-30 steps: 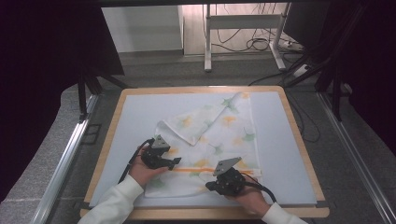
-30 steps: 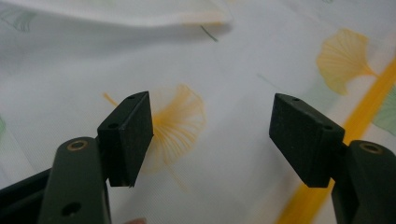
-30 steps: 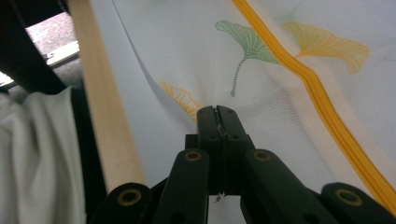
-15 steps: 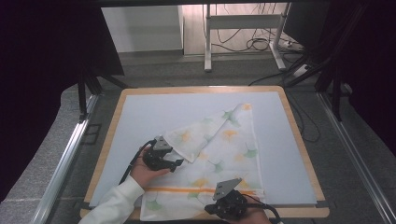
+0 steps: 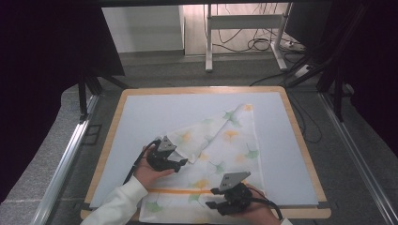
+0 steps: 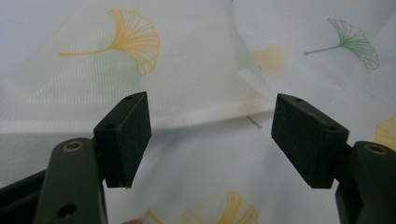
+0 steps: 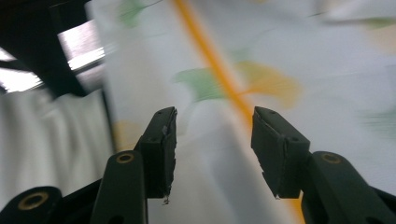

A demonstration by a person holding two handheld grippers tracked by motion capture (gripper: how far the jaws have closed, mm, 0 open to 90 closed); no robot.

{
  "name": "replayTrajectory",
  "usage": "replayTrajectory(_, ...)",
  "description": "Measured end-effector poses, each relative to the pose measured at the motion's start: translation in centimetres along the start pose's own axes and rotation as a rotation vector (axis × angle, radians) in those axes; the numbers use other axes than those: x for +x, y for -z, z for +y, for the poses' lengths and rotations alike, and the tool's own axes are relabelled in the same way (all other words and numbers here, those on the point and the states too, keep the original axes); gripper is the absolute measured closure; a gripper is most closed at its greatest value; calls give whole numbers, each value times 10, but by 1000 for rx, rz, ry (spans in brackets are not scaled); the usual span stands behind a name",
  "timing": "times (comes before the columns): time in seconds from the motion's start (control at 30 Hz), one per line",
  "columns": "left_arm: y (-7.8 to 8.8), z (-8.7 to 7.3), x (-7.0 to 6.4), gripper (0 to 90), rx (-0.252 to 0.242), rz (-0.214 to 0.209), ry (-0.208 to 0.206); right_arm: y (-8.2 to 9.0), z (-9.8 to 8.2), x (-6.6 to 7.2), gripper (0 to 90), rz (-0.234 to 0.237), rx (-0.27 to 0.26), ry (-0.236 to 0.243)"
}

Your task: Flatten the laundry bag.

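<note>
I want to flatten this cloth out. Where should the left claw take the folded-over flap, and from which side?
Take the flap at its loose edge, just ahead of the open left claw. Come in low from the person's side: there it lifts slightly off the layer beneath, giving one pad room to slide under.

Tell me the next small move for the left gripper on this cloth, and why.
Probably ease the left gripper forward and close on the folded edge of the cloth. Its jaws stand open with that edge just beyond the pads, nothing pinched. The right gripper has just been opening, nothing between its jaws, over the near hem. A flap lies folded over, so the cloth isn't spread flat yet.
</note>
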State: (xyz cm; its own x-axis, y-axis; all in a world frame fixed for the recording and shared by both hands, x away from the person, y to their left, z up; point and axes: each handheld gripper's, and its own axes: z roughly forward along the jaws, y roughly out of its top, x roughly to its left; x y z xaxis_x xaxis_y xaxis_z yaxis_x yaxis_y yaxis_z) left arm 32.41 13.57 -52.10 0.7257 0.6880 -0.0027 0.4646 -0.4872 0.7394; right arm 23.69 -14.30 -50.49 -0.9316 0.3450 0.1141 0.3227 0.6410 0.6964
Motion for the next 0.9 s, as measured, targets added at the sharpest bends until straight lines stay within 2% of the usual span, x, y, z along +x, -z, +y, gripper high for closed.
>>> replayTrajectory(0.07, -3, 5, -2, 279, 2, -8, -7, 3, 2, -12, 492, -39, -19, -24)
replayTrajectory(0.1, -5, 7, -2, 269, 2, -13, -10, 4, 2, -25, 487, -70, -32, -51)
replayTrajectory(0.2, -14, 15, -6, 237, 26, -28, -37, 3, 2, -45, 486, -128, -34, -98)
replayTrajectory(0.27, -21, 19, -9, 210, 45, -23, -56, 1, -1, -60, 481, -187, -18, -126)
replayTrajectory(0.37, -33, 23, -13, 185, 76, -1, -82, -1, -4, -69, 481, -208, -12, -157)
replayTrajectory(0.43, -38, 24, -14, 181, 84, -1, -84, -2, -5, -72, 480, -215, -8, -165)
replayTrajectory(0.5, -42, 24, -14, 184, 114, 4, -102, -2, -6, -72, 480, -218, -2, -171)
replayTrajectory(0.53, -43, 23, -13, 192, 119, 2, -100, -2, -6, -72, 479, -219, 0, -168)
replayTrajectory(0.57, -43, 23, -13, 201, 113, -10, -75, -2, -7, -72, 479, -221, 2, -168)
replayTrajectory(0.63, -42, 23, -11, 261, 112, -12, -54, -3, -8, -72, 479, -225, 12, -173)
replayTrajectory(0.73, -42, 23, -7, 354, 117, -44, -22, -5, -9, -73, 484, -226, 15, -177)
replayTrajectory(0.8, -42, 23, -6, 409, 114, -50, -23, -5, -9, -74, 486, -227, 17, -180)
replayTrajectory(0.9, -40, 23, -4, 551, 112, -34, -25, -5, -10, -74, 491, -231, 16, -173)
